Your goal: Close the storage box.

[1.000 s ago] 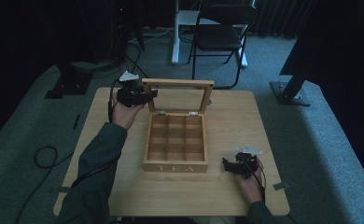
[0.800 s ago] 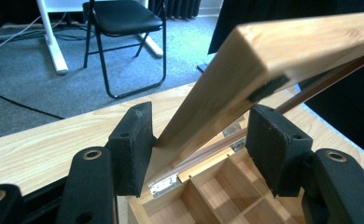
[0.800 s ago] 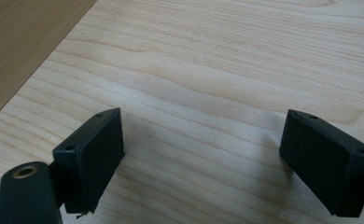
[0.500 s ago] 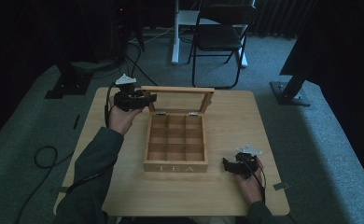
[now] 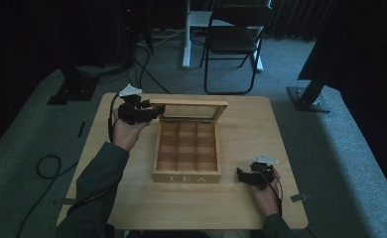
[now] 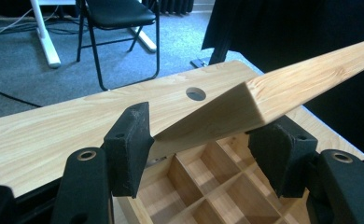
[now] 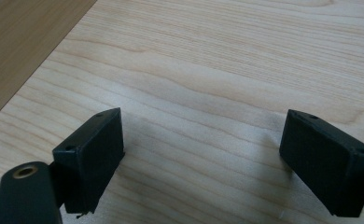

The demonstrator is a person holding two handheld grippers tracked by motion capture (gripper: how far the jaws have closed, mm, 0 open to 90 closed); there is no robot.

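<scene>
A wooden tea box (image 5: 186, 151) sits near the middle of the worktop (image 5: 261, 129), its front face lettered "TEA" and turned toward the person. Inside, wooden dividers split it into a grid of compartments, and the ones on show hold nothing. Its lid (image 5: 191, 110) is hinged along the far edge and stands raised, leaning back only a little, with a framed pane in its centre.

The left gripper (image 5: 152, 113) is up at the lid's left corner. Seen from the left gripper view, the wooden corner of the lid (image 6: 264, 98) lies between the two black jaws; the jaws are spread, one at each side of the frame, and I cannot tell whether either pad actually presses on the wood. Below them the open compartments of the box (image 6: 208, 186) are plain to see, and a round hole shows in the worktop (image 6: 54, 135) beyond.

The right gripper (image 5: 242, 176) rests low on the worktop just to the right of the box's front corner, apart from it. Its jaws are spread wide with nothing between them, only bare pale wood grain (image 7: 208, 93) underneath

Beyond the worktop a dark folding chair (image 5: 233, 42) stands on the grey carpet
</scene>
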